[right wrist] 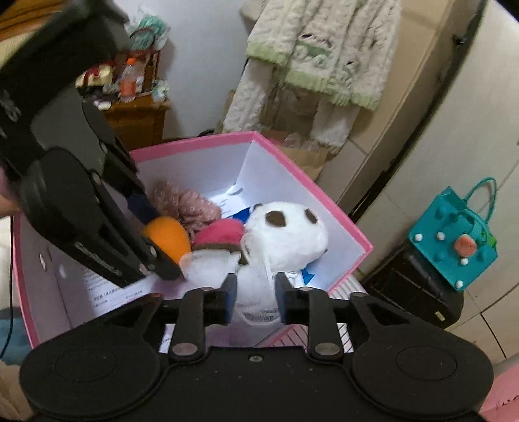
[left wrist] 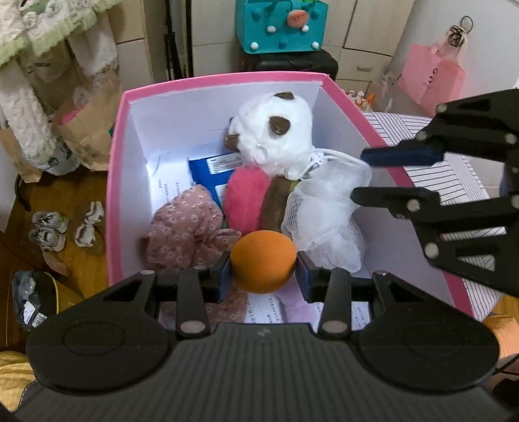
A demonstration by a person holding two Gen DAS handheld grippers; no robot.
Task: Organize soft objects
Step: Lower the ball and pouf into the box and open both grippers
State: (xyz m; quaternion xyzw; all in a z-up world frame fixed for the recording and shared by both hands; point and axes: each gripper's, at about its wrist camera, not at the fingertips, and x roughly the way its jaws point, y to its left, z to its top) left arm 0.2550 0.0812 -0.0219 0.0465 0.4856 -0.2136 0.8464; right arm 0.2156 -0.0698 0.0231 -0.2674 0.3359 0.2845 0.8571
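Note:
A pink box (left wrist: pixel 223 79) with white inner walls holds several soft things: a white plush toy (left wrist: pixel 275 136) with brown spots, a pink and brown fluffy piece (left wrist: pixel 246 198), a floral cloth (left wrist: pixel 185 227) and a white mesh pouf (left wrist: pixel 324 224). My left gripper (left wrist: pixel 263 276) is shut on an orange ball (left wrist: pixel 263 262), held just over the box's near side. My right gripper (left wrist: pixel 358 175) reaches in from the right, open and with nothing in it. In the right wrist view its pads stand apart over the mesh pouf (right wrist: pixel 254 285), beside the plush toy (right wrist: pixel 285 240) and the ball (right wrist: pixel 170 238).
The box rests on striped fabric (left wrist: pixel 454 175). Behind it a teal felt bag (left wrist: pixel 282 26) stands on a black case. A pink paper bag (left wrist: pixel 431 81) is at the right. Shoes (left wrist: pixel 48 230) and brown paper bags (left wrist: pixel 87 130) sit on the wooden floor at the left.

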